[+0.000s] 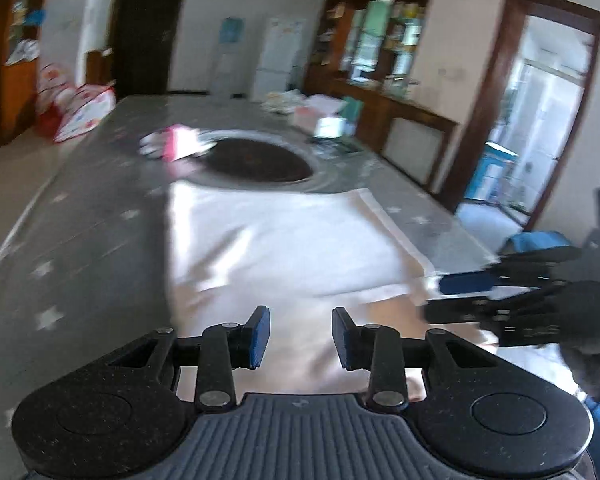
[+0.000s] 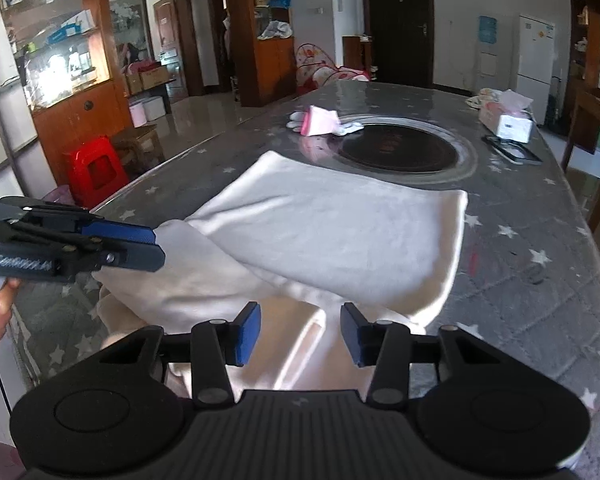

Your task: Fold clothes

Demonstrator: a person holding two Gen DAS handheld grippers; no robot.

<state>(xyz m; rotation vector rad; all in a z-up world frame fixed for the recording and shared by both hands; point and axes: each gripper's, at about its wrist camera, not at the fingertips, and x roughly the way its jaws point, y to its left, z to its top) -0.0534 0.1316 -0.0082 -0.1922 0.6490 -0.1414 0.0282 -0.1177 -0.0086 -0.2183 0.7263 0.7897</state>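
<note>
A cream-white garment (image 2: 320, 236) lies partly folded on the grey star-patterned table (image 2: 540, 280), its near part hanging over the front edge. It also shows in the left wrist view (image 1: 284, 248), blurred. My left gripper (image 1: 300, 340) is open above the garment's near part, with nothing between its blue pads; it also shows from the side in the right wrist view (image 2: 152, 246) at the garment's left edge. My right gripper (image 2: 300, 334) is open over the garment's near fold, empty; it shows in the left wrist view (image 1: 436, 296) at the garment's right edge.
A round dark hotplate (image 2: 396, 150) is set in the table beyond the garment. White gloves with a pink pack (image 2: 320, 122) lie next to it. A tissue box (image 2: 508, 120) and a phone (image 2: 512, 150) lie at the far right. A red stool (image 2: 94, 172) stands left of the table.
</note>
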